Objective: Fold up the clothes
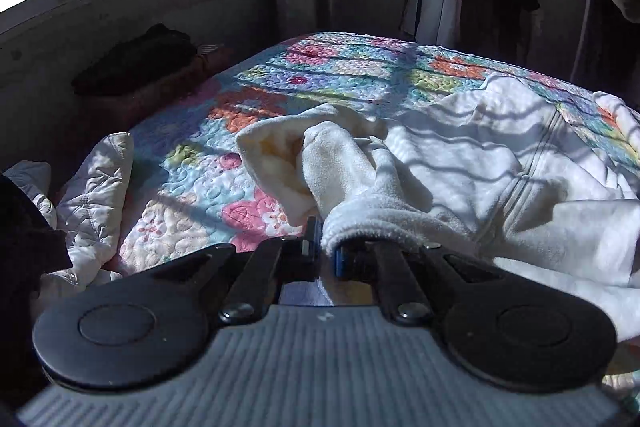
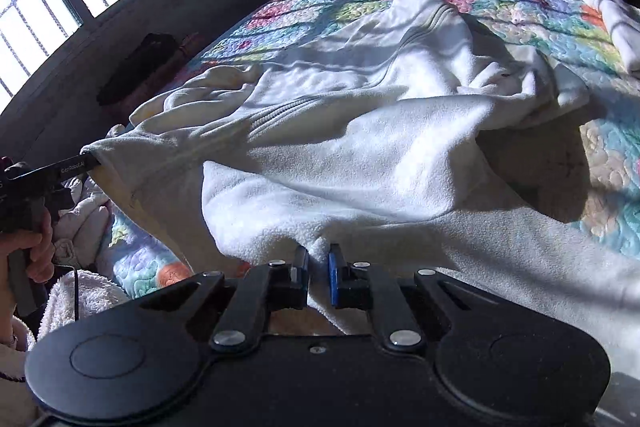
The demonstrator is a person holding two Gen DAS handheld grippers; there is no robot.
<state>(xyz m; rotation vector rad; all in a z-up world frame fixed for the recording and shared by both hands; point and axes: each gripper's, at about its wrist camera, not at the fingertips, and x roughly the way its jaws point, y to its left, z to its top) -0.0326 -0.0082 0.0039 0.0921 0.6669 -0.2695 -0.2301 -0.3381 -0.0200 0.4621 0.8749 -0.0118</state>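
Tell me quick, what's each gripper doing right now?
Left gripper: closed on an edge of the white fleece jacket.
Right gripper: closed on the jacket's near edge.

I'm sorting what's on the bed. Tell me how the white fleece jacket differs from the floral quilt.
The white fleece jacket is plain and fuzzy; the floral quilt is multicoloured and stitched. The jacket is crumpled and lifted at its edges by the left gripper and right gripper; the quilt lies spread flat beneath. Both catch striped window shadows.

Bare quilt (image 1: 208, 163) left of the fleece (image 1: 460, 155) lies open.
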